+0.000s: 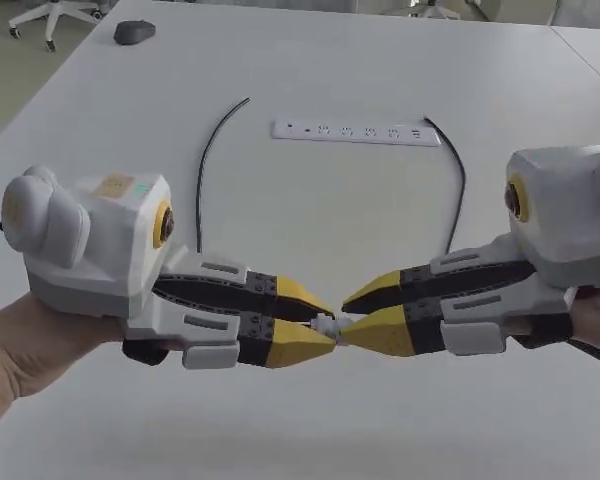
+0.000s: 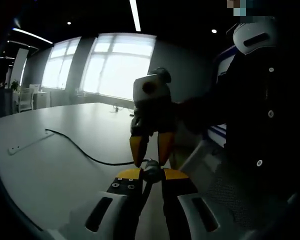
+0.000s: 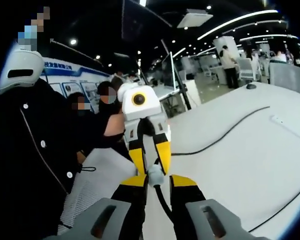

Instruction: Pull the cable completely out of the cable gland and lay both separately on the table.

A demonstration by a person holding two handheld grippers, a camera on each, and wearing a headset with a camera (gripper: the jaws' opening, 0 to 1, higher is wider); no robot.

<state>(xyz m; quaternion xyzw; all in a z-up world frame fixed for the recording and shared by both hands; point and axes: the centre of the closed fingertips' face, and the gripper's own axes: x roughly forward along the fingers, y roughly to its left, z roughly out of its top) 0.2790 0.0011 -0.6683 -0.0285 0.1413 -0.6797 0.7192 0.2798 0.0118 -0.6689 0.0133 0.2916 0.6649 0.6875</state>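
Tabletop [image 1: 310,60] lies under both tools. Left hand-held gripper [image 1: 330,326] is pinched onto the cable gland [image 3: 156,175], held in the air. Right hand-held gripper [image 1: 344,318] has jaws wider at the gland's 3 o'clock end; can't tell if gripping. Cable [image 3: 161,200] trails back btwn them. Risk: a jerky pull could slip the gland loose. Power strip [image 1: 355,131] at 12 o'clock, black lead [image 1: 202,180] at 10, mouse [image 1: 133,32] at 11. Nothing blocks.

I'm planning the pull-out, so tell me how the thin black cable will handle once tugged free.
Probably floppy: the black cable lies in loose curves on the table. Likely light, being so thin, so a tug may drag or whip it. Its smooth-looking jacket might slide through the cable gland, but that fit is hard to judge.
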